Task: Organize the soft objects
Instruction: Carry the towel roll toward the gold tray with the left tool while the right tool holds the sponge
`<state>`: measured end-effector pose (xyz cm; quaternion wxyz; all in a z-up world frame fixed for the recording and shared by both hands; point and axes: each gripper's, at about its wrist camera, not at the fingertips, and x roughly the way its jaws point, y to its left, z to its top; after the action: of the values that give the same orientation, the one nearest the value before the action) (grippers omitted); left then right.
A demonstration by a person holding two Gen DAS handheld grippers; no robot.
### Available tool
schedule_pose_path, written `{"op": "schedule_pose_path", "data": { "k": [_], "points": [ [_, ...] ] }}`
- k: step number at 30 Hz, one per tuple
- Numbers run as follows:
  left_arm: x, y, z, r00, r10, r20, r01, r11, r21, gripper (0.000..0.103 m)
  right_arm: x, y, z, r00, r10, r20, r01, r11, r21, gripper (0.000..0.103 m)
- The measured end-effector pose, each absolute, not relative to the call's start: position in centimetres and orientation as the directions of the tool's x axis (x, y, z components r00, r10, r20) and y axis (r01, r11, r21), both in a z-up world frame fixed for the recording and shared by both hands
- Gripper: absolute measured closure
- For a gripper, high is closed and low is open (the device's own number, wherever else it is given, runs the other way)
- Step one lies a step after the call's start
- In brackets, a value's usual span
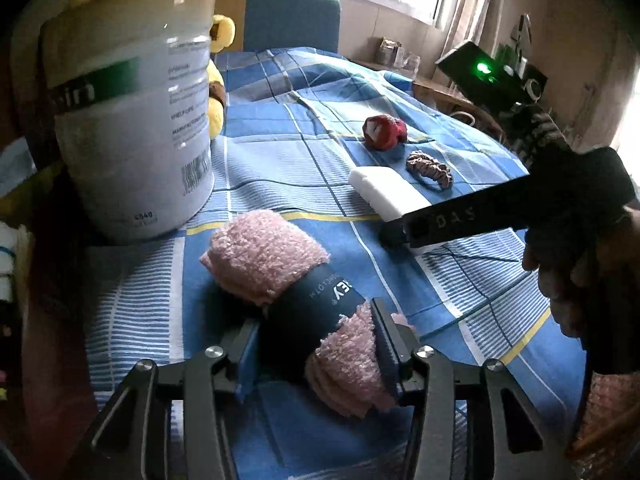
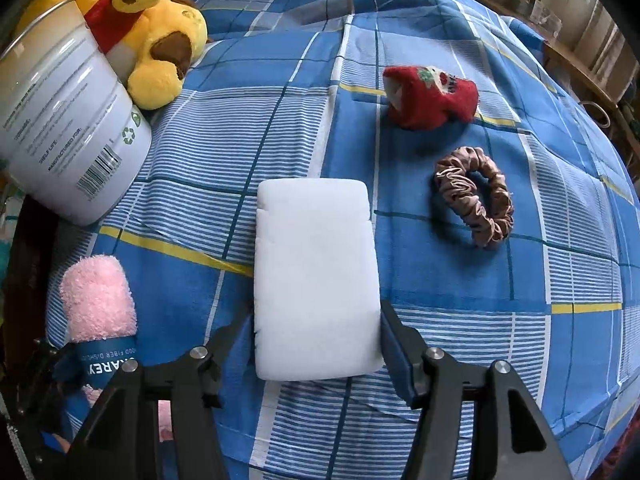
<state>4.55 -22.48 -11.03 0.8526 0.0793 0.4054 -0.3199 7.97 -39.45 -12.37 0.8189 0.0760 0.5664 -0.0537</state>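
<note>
Pink cloth roll (image 1: 280,280) lies between left gripper (image 1: 316,344) jaws; right gripper (image 2: 316,344) straddles white sponge (image 2: 316,272).

Left wrist cam: mounted behind the left gripper (image 1: 316,344), looks fwd and down along its fingers, close to the checked bedspread (image 1: 280,148), facing the window end of the room. Right wrist cam: behind the right gripper (image 2: 316,344), pitched steeper, near top-down, close over the white foam block (image 2: 316,276). Shared area: foam block (image 1: 386,192), pink rolled cloth (image 1: 280,276) (image 2: 98,296), white tin (image 1: 132,120) (image 2: 72,128), red soft toy (image 1: 384,130) (image 2: 432,96), scrunchie (image 1: 430,170) (image 2: 476,200), yellow plush (image 2: 152,32).
</note>
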Motion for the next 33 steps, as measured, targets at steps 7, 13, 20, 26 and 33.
{"op": "schedule_pose_path", "data": {
  "k": [7,13,20,26,33],
  "points": [
    [3.2,-22.0,-9.4,0.479,-0.464,-0.745,0.612,0.785,-0.095,0.057,7.8,-39.8,-12.0,0.358,0.003,-0.934,0.156,0.986,0.063,0.041],
    [2.1,-21.3,-8.0,0.480,-0.475,-0.738,0.614,0.782,-0.104,0.057,7.5,-39.1,-12.3,0.374,-0.016,-0.927,0.136,0.990,0.037,0.041],
    [1.0,-20.4,-5.8,0.496,-0.483,-0.721,0.610,0.785,-0.107,0.056,7.3,-38.3,-12.1,0.381,-0.030,-0.924,0.122,0.992,0.019,0.041],
    [0.8,-19.2,-3.8,0.525,-0.496,-0.692,0.595,0.795,-0.118,0.056,7.0,-37.9,-11.9,0.385,-0.032,-0.923,0.114,0.993,0.013,0.041],
    [1.1,-17.5,-2.6,0.552,-0.483,-0.680,0.559,0.819,-0.128,0.056,6.8,-37.7,-11.8,0.393,-0.037,-0.919,0.105,0.994,0.005,0.041]
  ]
}}
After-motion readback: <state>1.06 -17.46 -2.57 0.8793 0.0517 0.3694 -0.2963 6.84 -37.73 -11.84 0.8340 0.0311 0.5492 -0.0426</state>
